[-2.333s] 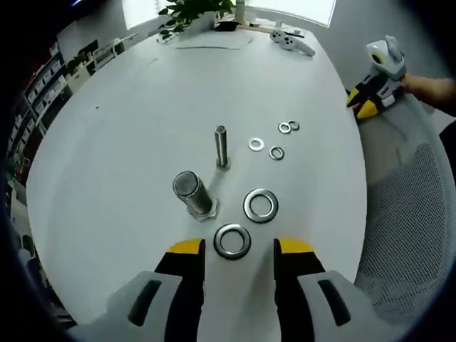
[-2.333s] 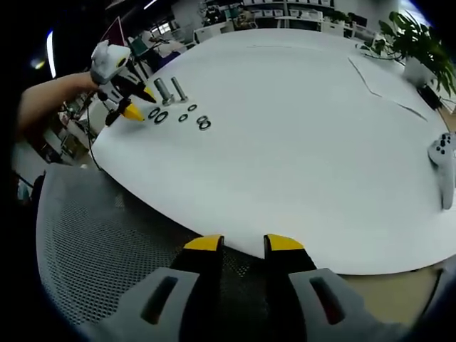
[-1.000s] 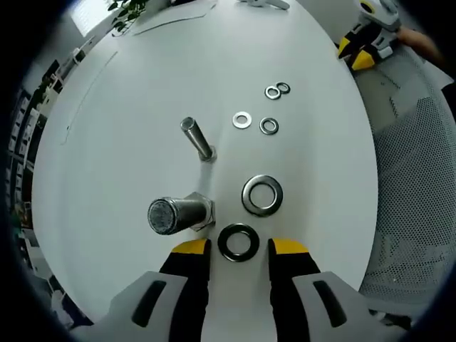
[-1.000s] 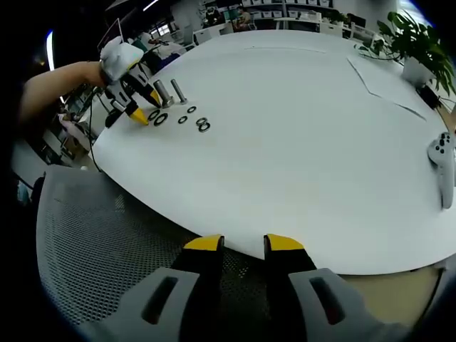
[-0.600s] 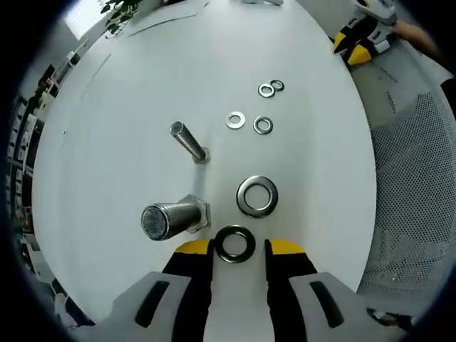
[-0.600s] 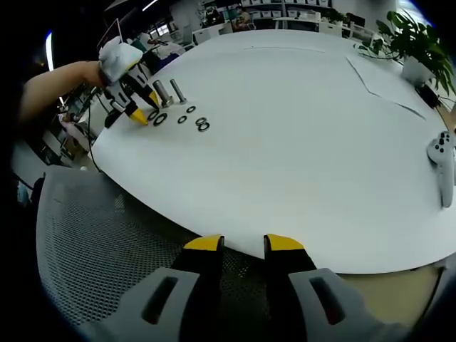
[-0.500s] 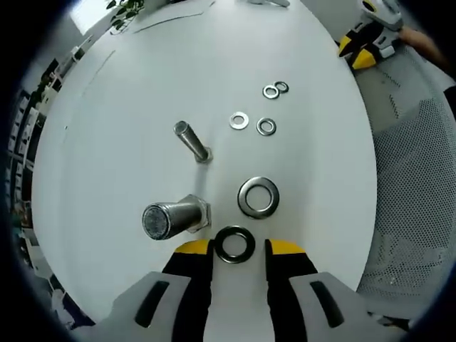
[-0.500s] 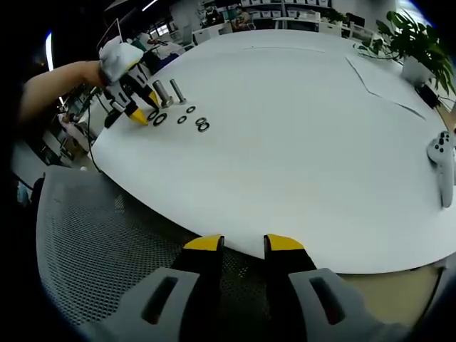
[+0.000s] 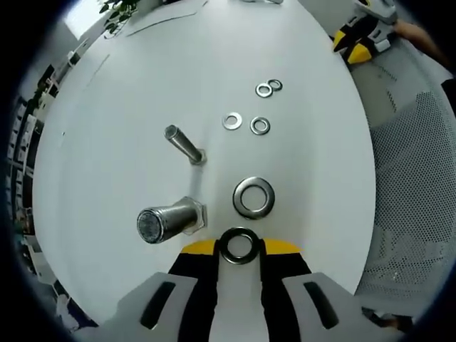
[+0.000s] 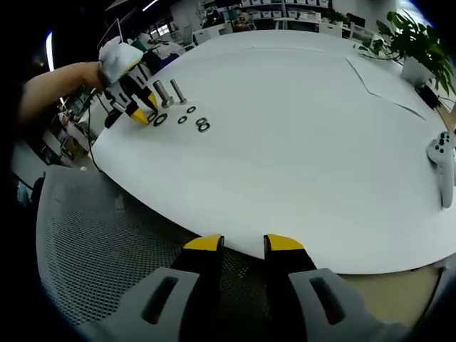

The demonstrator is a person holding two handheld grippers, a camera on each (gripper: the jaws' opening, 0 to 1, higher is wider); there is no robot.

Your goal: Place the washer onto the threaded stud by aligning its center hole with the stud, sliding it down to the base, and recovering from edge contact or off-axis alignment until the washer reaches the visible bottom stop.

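Dark washer (image 9: 239,245) flat on white table (image 9: 142,85), pinched between left gripper (image 9: 239,247) yellow tips, jaws closed onto its rim. Thick stud (image 9: 165,220) just left; second large washer (image 9: 254,197) just beyond. Thin stud (image 9: 184,144) and four small washers (image 9: 249,107) farther. Right gripper (image 10: 244,243) hangs apart over mesh chair (image 10: 107,242), jaws parted, holding nothing.

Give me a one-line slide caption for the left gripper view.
Left claw closing around a large dark washer on the white table, beside a thick stud and a second large washer.
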